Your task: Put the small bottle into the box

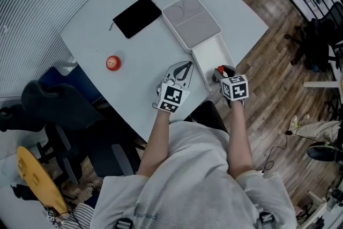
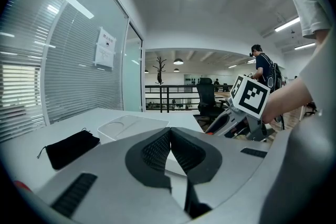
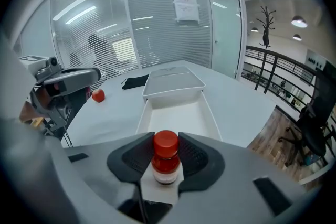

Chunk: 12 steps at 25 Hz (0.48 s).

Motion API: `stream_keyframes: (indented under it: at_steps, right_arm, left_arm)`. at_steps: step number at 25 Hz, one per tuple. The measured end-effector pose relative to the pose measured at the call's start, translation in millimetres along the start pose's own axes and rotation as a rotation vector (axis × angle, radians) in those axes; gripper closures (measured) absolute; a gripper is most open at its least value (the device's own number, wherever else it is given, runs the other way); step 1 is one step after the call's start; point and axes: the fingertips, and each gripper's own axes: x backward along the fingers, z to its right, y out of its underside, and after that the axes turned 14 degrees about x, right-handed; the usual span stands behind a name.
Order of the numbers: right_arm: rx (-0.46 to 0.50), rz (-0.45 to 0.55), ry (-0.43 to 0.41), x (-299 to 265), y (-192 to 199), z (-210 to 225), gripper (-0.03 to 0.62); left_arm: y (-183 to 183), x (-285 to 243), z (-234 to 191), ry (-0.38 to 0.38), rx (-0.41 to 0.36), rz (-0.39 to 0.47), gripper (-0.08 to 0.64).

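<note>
The right hand-held gripper (image 3: 166, 140) clamps the small bottle (image 3: 166, 164) at the box (image 3: 176, 119)'s near end (left hand-held gripper (image 2: 169, 135) closed, empty). Released tilted, the bottle may topple.

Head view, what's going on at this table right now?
A person works at the white table with a gripper in each hand. The right gripper is clamped on a small red-capped bottle, held at the near end of the open white box and not yet released. The left gripper is shut and empty beside the box. A black pouch and a red fruit lie further off.
</note>
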Motion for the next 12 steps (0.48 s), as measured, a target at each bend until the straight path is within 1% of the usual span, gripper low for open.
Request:
stream_keyframes:
  at_steps: [4,12]
  right_arm:
    - [-0.006,0.008,-0.01,-5,-4,3,0.448]
    - [0.02,0.002,-0.049,-27,-18,6,0.453]
  left_arm:
    - [1,0,-6,-0.019,0.008,0.002,0.531]
    - [0,-2,-21,-0.063,0.032,0.007,0.531]
